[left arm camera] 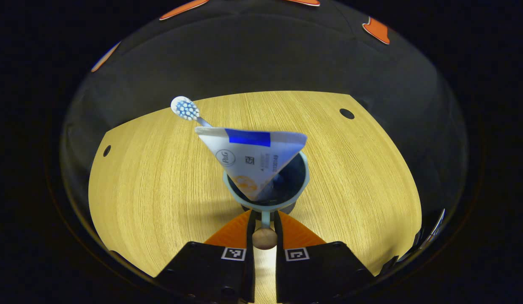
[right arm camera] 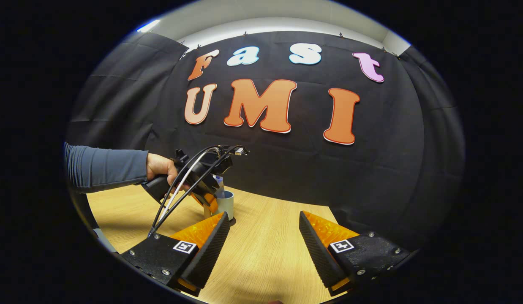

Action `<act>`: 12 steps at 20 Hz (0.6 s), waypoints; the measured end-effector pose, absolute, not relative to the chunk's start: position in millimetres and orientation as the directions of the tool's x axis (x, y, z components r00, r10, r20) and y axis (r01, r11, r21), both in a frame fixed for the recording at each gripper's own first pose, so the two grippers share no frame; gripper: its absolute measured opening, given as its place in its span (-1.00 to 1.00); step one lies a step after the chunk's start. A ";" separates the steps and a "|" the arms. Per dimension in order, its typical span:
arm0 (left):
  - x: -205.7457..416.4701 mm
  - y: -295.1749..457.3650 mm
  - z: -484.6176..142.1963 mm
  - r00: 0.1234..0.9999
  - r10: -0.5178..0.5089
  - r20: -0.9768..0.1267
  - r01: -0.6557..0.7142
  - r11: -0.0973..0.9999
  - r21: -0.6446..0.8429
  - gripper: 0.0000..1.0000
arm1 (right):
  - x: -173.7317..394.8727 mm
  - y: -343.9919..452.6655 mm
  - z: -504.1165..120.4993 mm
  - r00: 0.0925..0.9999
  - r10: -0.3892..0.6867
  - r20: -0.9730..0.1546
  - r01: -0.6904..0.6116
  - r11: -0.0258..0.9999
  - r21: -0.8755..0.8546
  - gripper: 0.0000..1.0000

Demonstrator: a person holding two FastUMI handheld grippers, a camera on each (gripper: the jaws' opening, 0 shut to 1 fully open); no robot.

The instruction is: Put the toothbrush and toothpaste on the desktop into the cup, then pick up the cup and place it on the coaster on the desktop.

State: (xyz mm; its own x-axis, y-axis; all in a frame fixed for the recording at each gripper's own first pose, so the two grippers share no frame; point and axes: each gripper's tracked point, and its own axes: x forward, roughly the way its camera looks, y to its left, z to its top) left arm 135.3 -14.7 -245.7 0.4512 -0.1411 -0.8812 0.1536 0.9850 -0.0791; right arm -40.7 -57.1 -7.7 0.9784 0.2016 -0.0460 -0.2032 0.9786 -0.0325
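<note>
Black cloth walls close in a pale wood-grain table [left arm camera: 160,177] with small dark holes near its edges. On it stands the light blue cup [left arm camera: 265,185], holding the toothpaste [left arm camera: 253,156] and the toothbrush [left arm camera: 185,109], whose head leans out to the left. The left claw [left arm camera: 265,223] is clamped on the cup's thin handle. The right claw [right arm camera: 261,236] hangs spread wide above bare wood, well apart from the cup.
</note>
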 end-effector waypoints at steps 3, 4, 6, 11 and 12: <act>136.3 -8.5 -242.7 0.440 -0.127 -0.889 0.174 0.983 -0.055 -0.60 | -41.2 -60.2 -9.4 0.980 0.193 -0.051 -0.194 0.981 -0.017 0.98; 137.6 -8.2 -239.5 0.459 -0.123 -0.880 0.182 0.982 -0.042 -0.44 | -40.2 -59.7 -11.8 0.980 0.193 -0.055 -0.194 0.981 -0.015 0.99; 144.7 -5.3 -234.5 0.495 -0.122 -0.860 0.196 0.980 -0.026 -0.43 | -41.7 -59.2 -13.5 0.979 0.194 -0.062 -0.195 0.981 -0.015 0.99; 122.4 -5.3 -214.2 0.551 -0.174 -0.816 0.240 0.970 -0.045 0.66 | -40.6 -47.4 -7.1 0.976 0.213 -0.049 -0.214 0.976 -0.022 0.98; 120.8 -5.6 -206.3 0.569 -0.184 -0.801 0.245 0.968 -0.047 1.00 | -39.4 -43.6 -4.6 0.974 0.220 -0.046 -0.222 0.975 -0.026 0.98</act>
